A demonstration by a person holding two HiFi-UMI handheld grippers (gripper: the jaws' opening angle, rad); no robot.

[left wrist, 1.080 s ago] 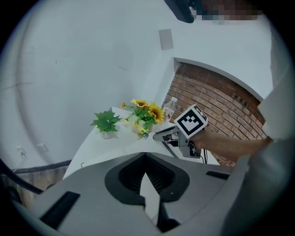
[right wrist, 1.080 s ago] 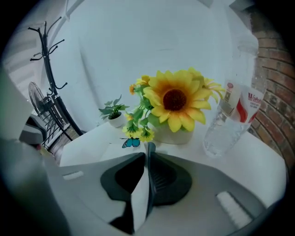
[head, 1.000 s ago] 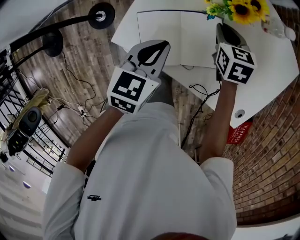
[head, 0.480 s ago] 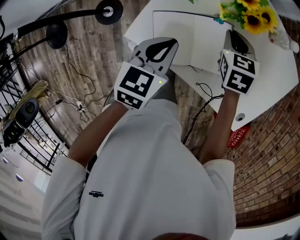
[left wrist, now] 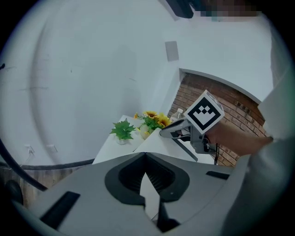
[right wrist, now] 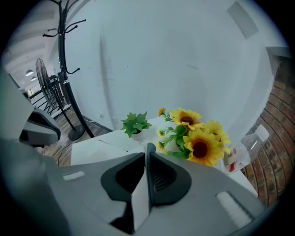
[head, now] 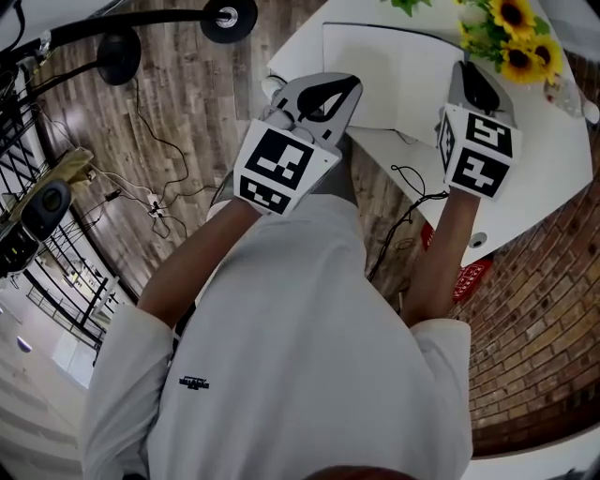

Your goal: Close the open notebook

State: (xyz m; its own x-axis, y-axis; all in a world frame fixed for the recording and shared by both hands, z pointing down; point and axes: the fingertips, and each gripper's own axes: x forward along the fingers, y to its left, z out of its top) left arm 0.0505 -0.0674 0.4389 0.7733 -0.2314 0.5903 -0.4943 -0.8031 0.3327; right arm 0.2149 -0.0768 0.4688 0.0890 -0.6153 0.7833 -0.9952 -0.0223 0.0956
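The open white notebook (head: 375,66) lies on the white table (head: 553,141). My right gripper (head: 459,64) is at its right edge, shut on the right-hand leaf. In the left gripper view that leaf (left wrist: 152,144) slopes up off the table to the right gripper (left wrist: 162,133). The left page (right wrist: 106,145) lies flat. The right gripper (right wrist: 148,148) has its tips together. My left gripper (head: 354,82) hovers over the table's near left edge, shut with nothing in it (left wrist: 145,154).
Sunflowers (head: 511,42) stand just behind the right gripper, with a small green plant (right wrist: 135,123) and a plastic bottle (right wrist: 251,143) nearby. A black cable (head: 403,178) hangs off the table's front. A fan base (head: 228,16) and cables (head: 155,202) are on the wood floor; a brick wall (head: 544,309) is at right.
Both grippers have shifted to the right in the head view. The right gripper's marker cube has rolled a little, and the notebook sits further right and higher in the picture.
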